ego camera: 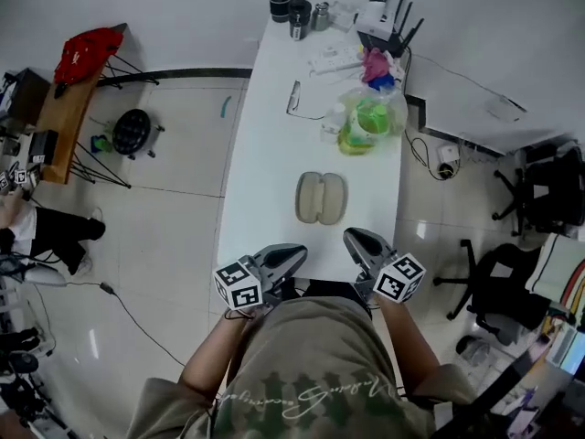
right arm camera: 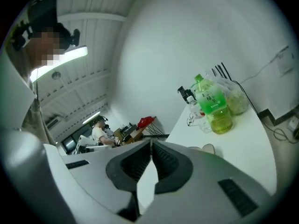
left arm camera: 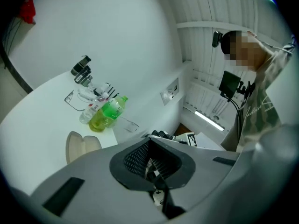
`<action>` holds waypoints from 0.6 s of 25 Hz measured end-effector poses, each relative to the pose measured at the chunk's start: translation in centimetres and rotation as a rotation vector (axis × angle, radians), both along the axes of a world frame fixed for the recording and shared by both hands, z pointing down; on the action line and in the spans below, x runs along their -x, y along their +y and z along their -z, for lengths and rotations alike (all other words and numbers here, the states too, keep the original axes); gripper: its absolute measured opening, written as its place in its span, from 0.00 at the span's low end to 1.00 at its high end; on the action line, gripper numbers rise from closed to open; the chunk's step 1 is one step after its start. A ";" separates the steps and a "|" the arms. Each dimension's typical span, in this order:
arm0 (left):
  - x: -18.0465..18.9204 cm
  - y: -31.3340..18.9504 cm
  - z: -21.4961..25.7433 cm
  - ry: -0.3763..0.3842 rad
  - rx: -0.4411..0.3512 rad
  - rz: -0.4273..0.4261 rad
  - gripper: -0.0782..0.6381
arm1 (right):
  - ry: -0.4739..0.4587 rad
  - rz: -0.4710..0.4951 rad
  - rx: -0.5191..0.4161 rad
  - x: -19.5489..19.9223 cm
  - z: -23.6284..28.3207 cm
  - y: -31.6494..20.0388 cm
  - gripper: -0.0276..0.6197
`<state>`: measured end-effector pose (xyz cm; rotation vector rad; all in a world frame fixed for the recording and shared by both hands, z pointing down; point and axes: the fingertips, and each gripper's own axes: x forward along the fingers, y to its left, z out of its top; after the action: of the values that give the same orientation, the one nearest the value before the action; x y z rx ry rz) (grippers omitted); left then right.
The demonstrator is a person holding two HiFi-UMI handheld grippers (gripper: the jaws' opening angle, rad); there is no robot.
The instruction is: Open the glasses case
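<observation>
Already done: glasses case [ego camera: 320,198] lies open on the white table [ego camera: 265,154], its two beige halves spread flat side by side, hollows up.
Left to do: judging by the task line, nothing on the case itself; no lid remains to lift.
Case contents: looks empty from the head view; a pair of spectacles [ego camera: 294,97] lies well apart, further up the table near the green bottle [ego camera: 366,122].
Left gripper [ego camera: 294,254]: jaws together, nothing between the pads; it hangs at the near table edge, close to the person's body.
Right gripper [ego camera: 355,240]: jaws drawn narrow, pads meeting at the tips, nothing held; also at the near edge, to the right of the other.
Case relative to tools: ahead of both grippers, roughly centred between them, apart from both with bare tabletop between; neither touches it.
Left gripper view: case shows low on the left, beyond the jaws.
Right gripper view: only a sliver of the case peeks over the jaw housing.
</observation>
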<state>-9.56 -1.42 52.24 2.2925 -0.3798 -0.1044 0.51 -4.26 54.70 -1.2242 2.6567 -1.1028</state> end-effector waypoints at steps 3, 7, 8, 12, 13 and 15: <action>0.2 0.9 -0.8 0.024 0.025 -0.033 0.12 | 0.047 0.039 -0.029 1.1 0.5 2.4 0.06; 0.2 2.0 -1.5 0.023 0.012 -0.065 0.12 | 0.063 0.057 -0.059 2.2 0.9 4.7 0.06; 0.2 2.3 -1.5 0.013 0.006 -0.059 0.12 | 0.064 0.057 -0.061 2.3 1.0 5.1 0.06; 0.2 4.1 -0.8 0.006 0.008 0.012 0.12 | 0.064 0.079 -0.098 2.6 2.2 6.7 0.06; -0.1 4.6 -0.5 0.010 0.004 0.029 0.12 | 0.064 0.091 -0.115 2.5 2.7 7.0 0.06; -1.1 6.2 -0.1 0.023 -0.008 0.060 0.12 | 0.056 0.114 -0.138 1.9 3.5 7.8 0.06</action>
<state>-8.47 4.75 52.34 2.2862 -0.4367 -0.1625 -1.43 3.51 51.22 -1.1081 2.8216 -0.8916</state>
